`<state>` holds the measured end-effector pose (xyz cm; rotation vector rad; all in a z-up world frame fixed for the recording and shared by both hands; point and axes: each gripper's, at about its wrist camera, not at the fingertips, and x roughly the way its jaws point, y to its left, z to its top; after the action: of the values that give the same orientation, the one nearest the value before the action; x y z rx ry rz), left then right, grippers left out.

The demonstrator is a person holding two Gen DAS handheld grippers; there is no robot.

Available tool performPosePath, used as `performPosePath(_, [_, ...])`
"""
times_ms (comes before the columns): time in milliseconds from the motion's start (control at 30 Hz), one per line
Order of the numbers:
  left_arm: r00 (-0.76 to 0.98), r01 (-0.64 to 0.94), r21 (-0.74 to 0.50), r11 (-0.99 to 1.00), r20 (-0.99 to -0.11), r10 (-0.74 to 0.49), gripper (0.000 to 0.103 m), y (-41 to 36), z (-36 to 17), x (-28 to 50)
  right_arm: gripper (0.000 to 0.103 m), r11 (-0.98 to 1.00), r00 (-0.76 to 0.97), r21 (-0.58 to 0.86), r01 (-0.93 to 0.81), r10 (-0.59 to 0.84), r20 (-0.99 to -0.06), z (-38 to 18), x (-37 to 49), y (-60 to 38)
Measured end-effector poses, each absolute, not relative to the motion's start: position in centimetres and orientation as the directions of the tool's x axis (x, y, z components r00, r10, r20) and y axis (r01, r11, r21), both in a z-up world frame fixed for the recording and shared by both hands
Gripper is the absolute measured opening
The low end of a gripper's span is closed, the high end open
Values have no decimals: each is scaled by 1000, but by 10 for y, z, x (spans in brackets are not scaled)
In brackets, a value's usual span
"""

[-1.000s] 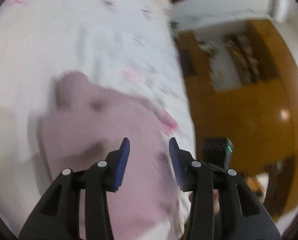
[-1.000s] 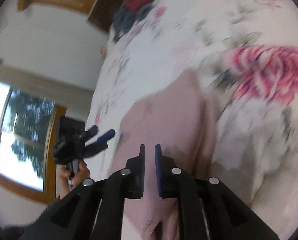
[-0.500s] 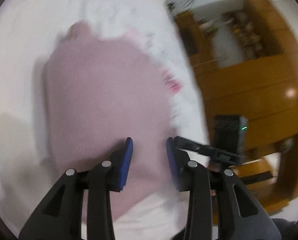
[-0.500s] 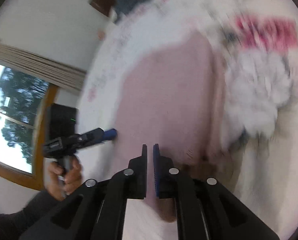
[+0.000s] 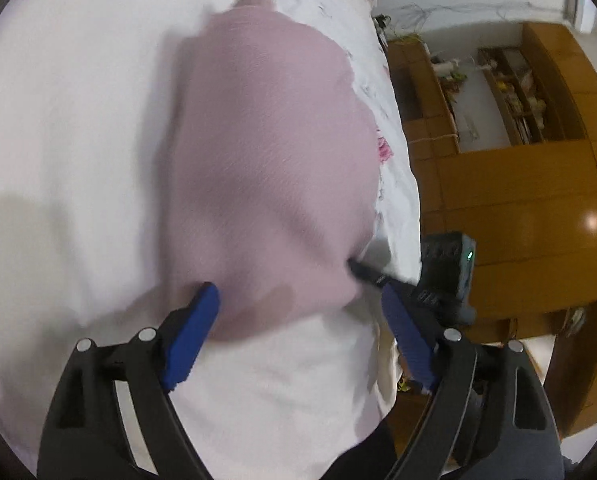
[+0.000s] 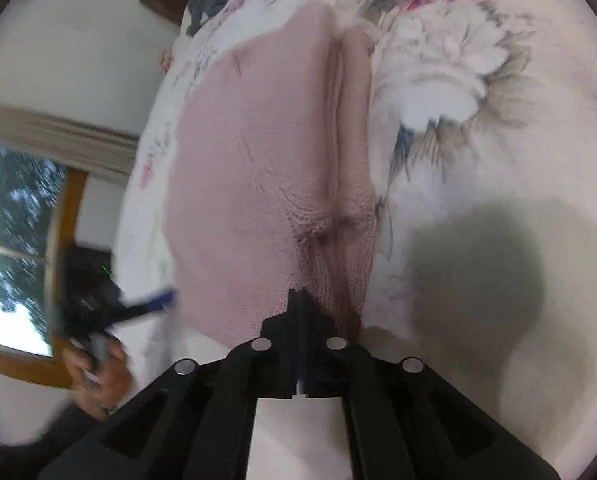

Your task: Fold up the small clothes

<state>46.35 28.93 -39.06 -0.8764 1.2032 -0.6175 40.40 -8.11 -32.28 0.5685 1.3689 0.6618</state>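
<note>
Pink knit garment [image 5: 270, 152] spread flat on the flowered bedspread [image 6: 458, 92] — soft, light, best taken at its hem. Left gripper [image 5: 298, 340] gapes wide, empty; right gripper [image 6: 299, 300] pinches the near edge.

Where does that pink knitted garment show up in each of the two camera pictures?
Left wrist view: the pink knitted garment fills the centre, lying on the bedsheet.
Right wrist view: the same garment lies centre-left, its rolled edge toward the right.
Shared landmark: the floral bedsheet's pink flowers.
</note>
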Motion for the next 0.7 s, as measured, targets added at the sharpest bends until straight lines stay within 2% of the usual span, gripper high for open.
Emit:
performPosePath(33, [286,-34,-830,557,-542,-790,90,300,-389,457,34,678,90,729,-94,735,-672,-316,407,-84])
performPosePath(100, [299,-29,-805,593,-573,-763,91,316,-389,451,64,644,167,761,-79,761,-626,-292,417,-103])
performPosePath(233, [305,-45,-810,585,-569,-764,91,333,-397,456,81,560,212,828,1,809,-548,-283,466,-125])
performPosePath(333, [312,-46,-834,551,-535,-785,91,329,-406,468,81,538,188,841,57,821,-538,-300,502,-115])
performPosePath(567, [274,-43,-869,493,-485,-831,90,313,-431,489,81,651,48,757,46,756,-653,-347,541,-77])
performPosePath(700, [251,-36,-916,399,-395,-884,90,306,-441,500,81,644,24,765,27,764,-645,-357,550,-65])
